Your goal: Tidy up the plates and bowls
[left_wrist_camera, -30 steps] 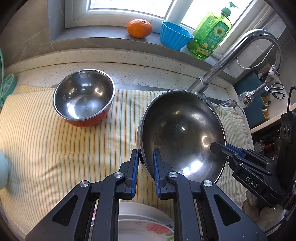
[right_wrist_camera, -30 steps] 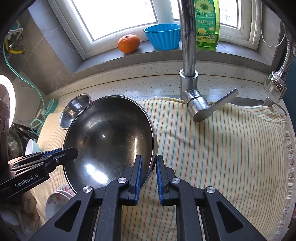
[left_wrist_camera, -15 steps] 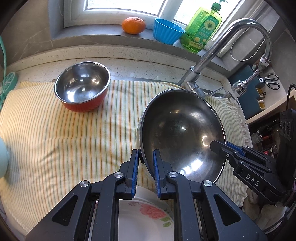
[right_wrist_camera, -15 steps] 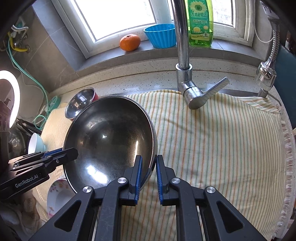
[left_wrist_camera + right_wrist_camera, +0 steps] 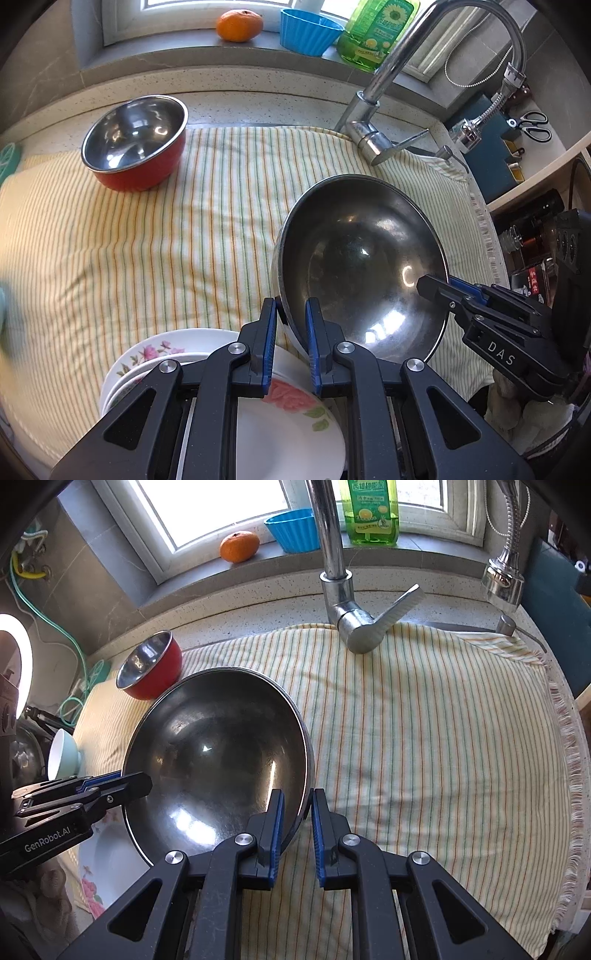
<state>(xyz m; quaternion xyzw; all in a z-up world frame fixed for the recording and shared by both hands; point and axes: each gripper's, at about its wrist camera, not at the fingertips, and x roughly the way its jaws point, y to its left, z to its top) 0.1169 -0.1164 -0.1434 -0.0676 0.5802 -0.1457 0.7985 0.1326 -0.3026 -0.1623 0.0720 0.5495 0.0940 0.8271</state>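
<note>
Above the striped cloth (image 5: 155, 251), both grippers (image 5: 291, 314) (image 5: 297, 805) clamp opposite rims of the big steel bowl (image 5: 362, 266), steadying it level.

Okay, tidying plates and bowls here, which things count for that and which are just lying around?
Part of the job:
large steel bowl, clamped by the left gripper and right gripper
red steel bowl
floral plates
pale blue bowl

Lying about:
orange
blue cup
dish soap
scissors
</note>
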